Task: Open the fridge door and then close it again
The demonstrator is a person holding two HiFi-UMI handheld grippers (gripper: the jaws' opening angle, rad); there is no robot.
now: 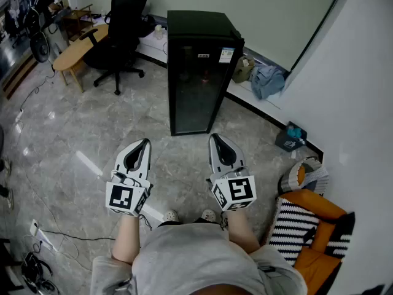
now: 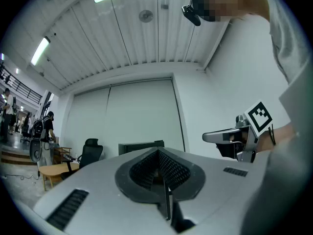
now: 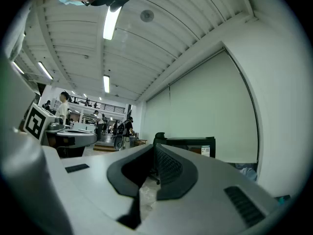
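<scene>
Fridge door (image 1: 193,94), the dark glass front of the tall black fridge (image 1: 198,22), is shut and stands on the grey marble floor (image 1: 92,134) ahead, well apart from both of your grippers. Your white left gripper (image 1: 145,142) and white right gripper (image 1: 214,137) both have jaws pressed together on nothing. Expect a stiff seal, then a free swing. The glass is slick, so take the door's vertical edge; I can't tell which side.
</scene>
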